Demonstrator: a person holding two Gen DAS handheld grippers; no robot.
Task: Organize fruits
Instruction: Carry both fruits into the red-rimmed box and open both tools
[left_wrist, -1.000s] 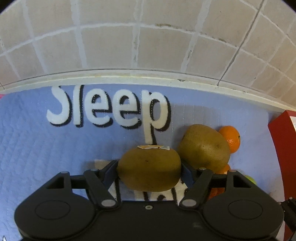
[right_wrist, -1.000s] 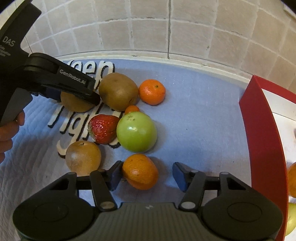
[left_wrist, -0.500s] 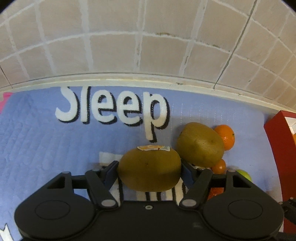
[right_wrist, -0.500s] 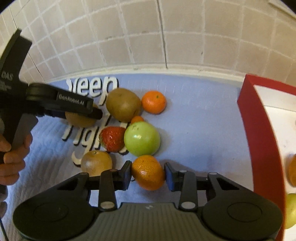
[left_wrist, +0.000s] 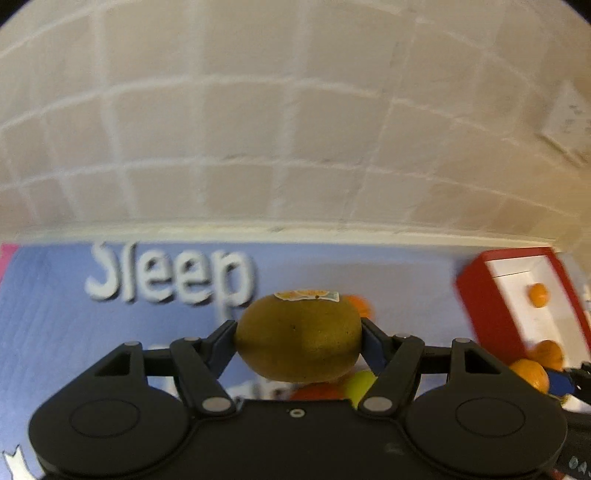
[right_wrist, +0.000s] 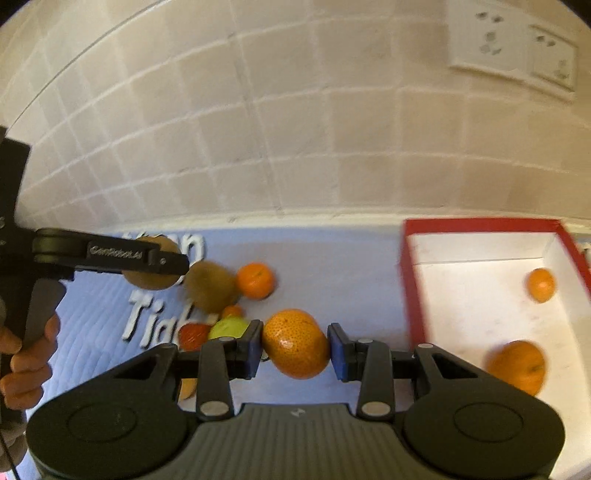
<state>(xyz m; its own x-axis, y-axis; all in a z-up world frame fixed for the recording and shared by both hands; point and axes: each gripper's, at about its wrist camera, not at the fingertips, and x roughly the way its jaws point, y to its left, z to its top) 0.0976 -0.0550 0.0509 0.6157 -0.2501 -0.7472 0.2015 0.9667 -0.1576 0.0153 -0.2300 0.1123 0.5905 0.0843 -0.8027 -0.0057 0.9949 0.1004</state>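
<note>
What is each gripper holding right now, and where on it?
Left gripper clamps a kiwi at its two ends. Right gripper clamps an orange across its sides.

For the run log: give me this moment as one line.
left gripper: shut on kiwi, lifted | right gripper: shut on orange | red box: holds two oranges

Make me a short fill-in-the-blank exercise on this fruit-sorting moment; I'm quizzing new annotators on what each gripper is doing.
1. The left gripper is shut on a ____.
2. The right gripper is shut on an ____.
3. The red box has a ____ inside.
4. The word on the blue mat near the wall reads ____.

Missing words: kiwi; orange; white; Sleep
</note>
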